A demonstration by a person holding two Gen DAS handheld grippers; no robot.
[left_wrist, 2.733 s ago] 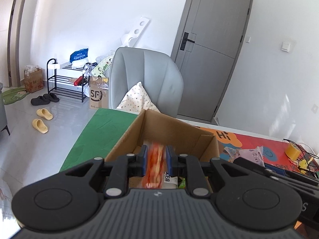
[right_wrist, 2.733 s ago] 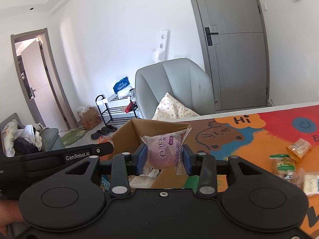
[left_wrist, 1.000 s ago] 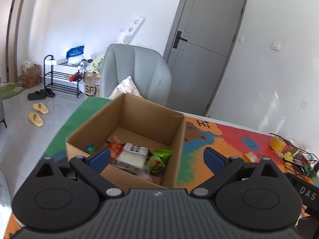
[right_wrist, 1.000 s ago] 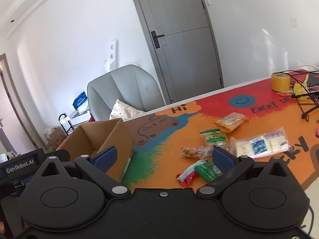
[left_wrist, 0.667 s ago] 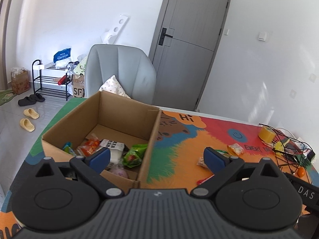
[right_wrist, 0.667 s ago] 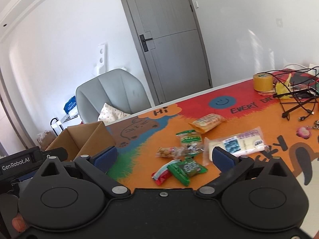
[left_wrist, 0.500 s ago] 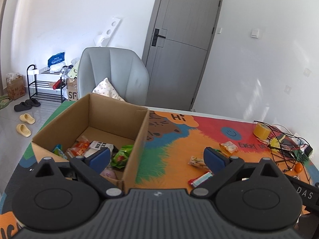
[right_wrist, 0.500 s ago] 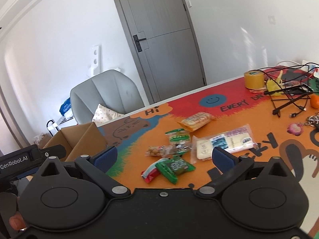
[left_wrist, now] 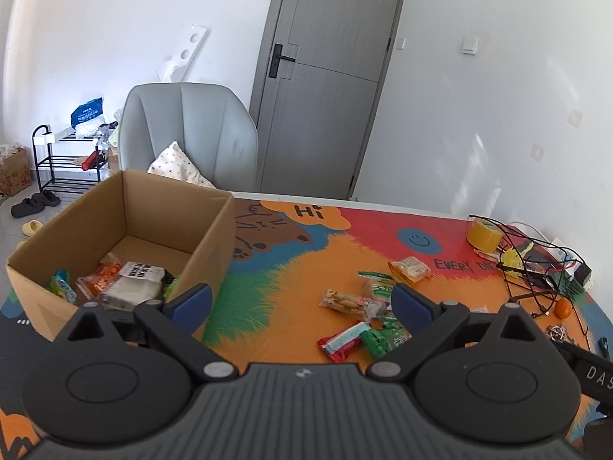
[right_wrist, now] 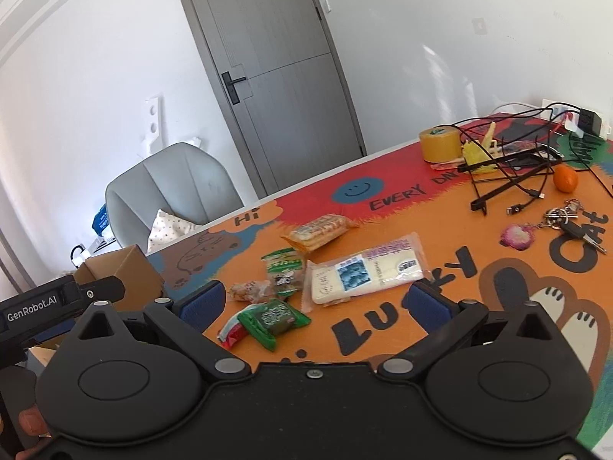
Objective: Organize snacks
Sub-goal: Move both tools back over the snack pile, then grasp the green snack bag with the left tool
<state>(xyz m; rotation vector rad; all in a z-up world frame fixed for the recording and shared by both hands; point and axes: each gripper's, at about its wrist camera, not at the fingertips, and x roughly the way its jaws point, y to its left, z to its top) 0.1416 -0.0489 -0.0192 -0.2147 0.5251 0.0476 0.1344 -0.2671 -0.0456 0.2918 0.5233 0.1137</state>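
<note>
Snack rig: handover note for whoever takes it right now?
Left gripper: open, holding nothing, near the cardboard box.
Right gripper: open, holding nothing, facing the loose snacks.
Done: several packets already lie in the box.
Left on the mat: large white packet, cracker pack, green-topped packet, brown clear-wrapped snack, dark green packet, red-and-white packet.
Next, probably: the dark green packet, nearest the right gripper.
</note>
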